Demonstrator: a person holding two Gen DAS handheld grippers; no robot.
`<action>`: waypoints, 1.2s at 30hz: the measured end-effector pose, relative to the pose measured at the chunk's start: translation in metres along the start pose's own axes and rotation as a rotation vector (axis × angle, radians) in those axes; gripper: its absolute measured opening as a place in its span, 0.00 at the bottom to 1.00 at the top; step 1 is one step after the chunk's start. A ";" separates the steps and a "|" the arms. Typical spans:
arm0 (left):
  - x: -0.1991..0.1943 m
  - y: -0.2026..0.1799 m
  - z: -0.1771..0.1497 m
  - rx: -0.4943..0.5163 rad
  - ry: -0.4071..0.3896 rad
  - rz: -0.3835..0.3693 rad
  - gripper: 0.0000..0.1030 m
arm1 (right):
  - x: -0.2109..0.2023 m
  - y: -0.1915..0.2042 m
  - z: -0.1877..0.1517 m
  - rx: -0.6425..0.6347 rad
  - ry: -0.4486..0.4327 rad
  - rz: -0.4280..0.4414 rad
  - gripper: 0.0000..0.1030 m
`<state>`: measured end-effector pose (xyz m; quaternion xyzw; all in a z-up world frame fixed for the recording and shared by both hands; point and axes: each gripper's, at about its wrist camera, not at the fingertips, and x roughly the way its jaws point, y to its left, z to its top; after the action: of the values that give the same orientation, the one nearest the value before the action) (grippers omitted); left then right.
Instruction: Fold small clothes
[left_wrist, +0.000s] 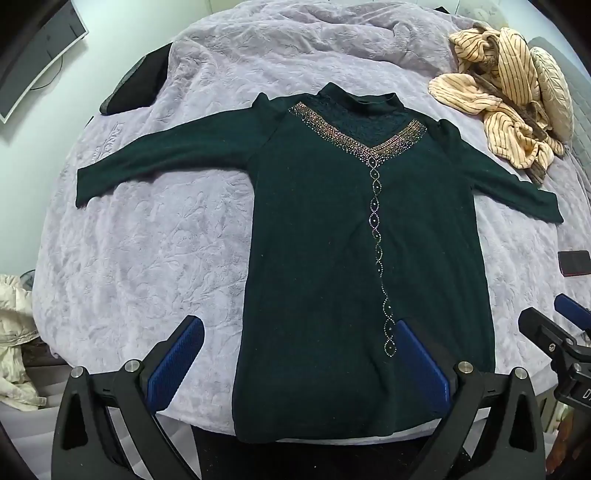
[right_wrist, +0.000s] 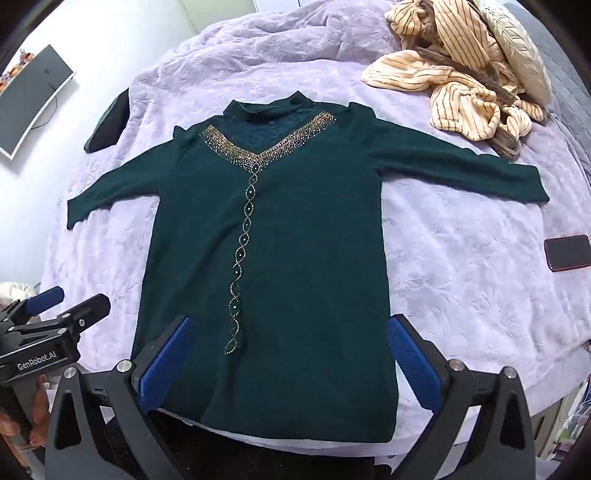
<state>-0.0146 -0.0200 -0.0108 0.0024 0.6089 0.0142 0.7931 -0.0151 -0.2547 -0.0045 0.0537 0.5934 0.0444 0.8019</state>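
Lying flat on crinkly lilac bed cover (left_wrist: 147, 240): dk-green knit top (left_wrist: 332, 240) w/ beaded V trim, sleeves spread. Hovering at hem, L gripper (left_wrist: 299, 354) & R gripper (right_wrist: 290, 350), ribbed blue pads wide apart, empty.

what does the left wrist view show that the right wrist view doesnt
Only the left wrist view: pale crumpled fabric off the bed's left edge. Only the right wrist view: a hand holding the left gripper. Both: the green top spread flat on the lilac blanket, the striped garment, the phone and the monitor.
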 end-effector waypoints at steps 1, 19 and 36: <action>0.000 -0.002 0.001 0.004 0.002 0.008 1.00 | -0.001 -0.001 0.002 0.004 0.002 0.004 1.00; 0.003 -0.012 0.003 0.027 0.006 0.028 1.00 | 0.007 -0.006 0.005 0.020 0.030 0.000 1.00; 0.007 -0.011 0.003 0.019 0.016 0.038 1.00 | 0.010 -0.007 0.007 0.015 0.048 -0.008 1.00</action>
<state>-0.0092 -0.0312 -0.0174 0.0213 0.6152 0.0236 0.7877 -0.0054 -0.2608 -0.0127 0.0563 0.6128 0.0383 0.7873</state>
